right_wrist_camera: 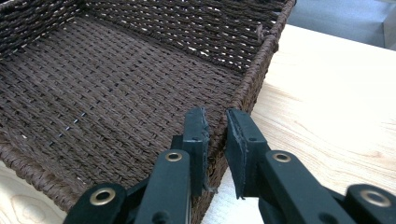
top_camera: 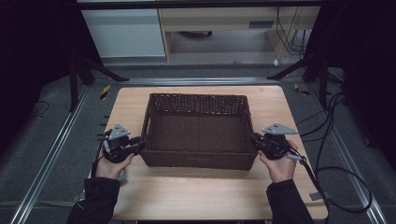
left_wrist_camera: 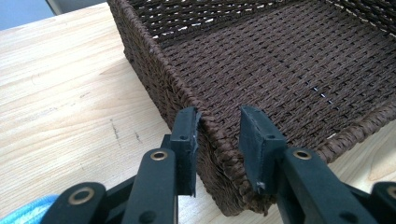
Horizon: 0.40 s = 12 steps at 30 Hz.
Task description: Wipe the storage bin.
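Grippers come first, nearest to the person: the left gripper (top_camera: 135, 147) sits at about 8 o'clock from the table's middle, and the right gripper (top_camera: 256, 140) at about 4 o'clock, each in one hand. Between them stands the dark brown rectangular woven basket (top_camera: 198, 161), resting flat in the middle of the light wooden table (top_camera: 196, 196). In the left gripper view, the two black jaws stand on both sides of the left side wall of the basket (left_wrist_camera: 187, 88), one outside and one inside, and the outer jaw touches the rim; the inner one looks a little apart, so I judge this grasp as nearly tight, not fully sure. In the right gripper view, the jaws are clenched on the right side wall of the basket (right_wrist_camera: 259, 56) close to its near corner, with the rim squeezed between them. The basket is empty inside, and its far wall, at 12 o'clock, has an open weave. About the progress, my judgement is this: both sides are already taken, so the reaching and the grasping are done. What is left is the lifting or the moving of the basket, because its bottom seems to lie on the table, with no gap visible under it.
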Motion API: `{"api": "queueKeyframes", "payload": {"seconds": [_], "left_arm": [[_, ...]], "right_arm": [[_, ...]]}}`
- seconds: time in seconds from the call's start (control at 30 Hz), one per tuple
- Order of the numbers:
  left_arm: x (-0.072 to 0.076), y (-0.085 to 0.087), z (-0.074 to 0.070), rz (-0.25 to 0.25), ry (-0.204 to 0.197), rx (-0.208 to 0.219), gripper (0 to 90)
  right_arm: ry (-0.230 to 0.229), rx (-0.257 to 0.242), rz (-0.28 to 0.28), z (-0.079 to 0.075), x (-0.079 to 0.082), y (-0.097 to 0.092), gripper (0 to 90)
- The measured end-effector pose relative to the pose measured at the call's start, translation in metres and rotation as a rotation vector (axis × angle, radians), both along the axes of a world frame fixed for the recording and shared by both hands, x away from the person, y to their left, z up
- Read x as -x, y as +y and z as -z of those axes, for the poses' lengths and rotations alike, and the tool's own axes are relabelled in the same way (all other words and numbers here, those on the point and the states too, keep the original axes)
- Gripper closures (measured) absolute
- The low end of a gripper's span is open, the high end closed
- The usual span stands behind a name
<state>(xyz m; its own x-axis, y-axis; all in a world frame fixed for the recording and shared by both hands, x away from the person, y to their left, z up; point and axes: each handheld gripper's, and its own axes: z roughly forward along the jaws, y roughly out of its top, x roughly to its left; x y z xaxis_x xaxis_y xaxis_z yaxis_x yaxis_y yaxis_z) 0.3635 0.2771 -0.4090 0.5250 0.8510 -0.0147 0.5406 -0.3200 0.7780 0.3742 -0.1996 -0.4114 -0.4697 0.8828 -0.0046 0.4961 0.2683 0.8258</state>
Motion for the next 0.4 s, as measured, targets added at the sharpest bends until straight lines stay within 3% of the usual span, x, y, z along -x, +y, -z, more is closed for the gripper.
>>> {"api": "queueKeyframes", "payload": {"seconds": [0.13,0.23,0.4], "left_arm": [[0.000,0.000,0.000,0.003,0.001,0.003,65.9],[0.000,0.003,-0.001,-0.011,0.001,0.009,55.4],[0.005,0.021,-0.013,-0.060,-0.063,0.048,45.7]], "right_arm": [[0.007,-0.006,-0.003,-0.001,-0.001,-0.001,74.1],[-0.002,-0.025,0.005,-0.003,0.000,-0.003,63.7],[-0.051,-0.036,0.067,-0.012,0.002,-0.016,47.2]]}}
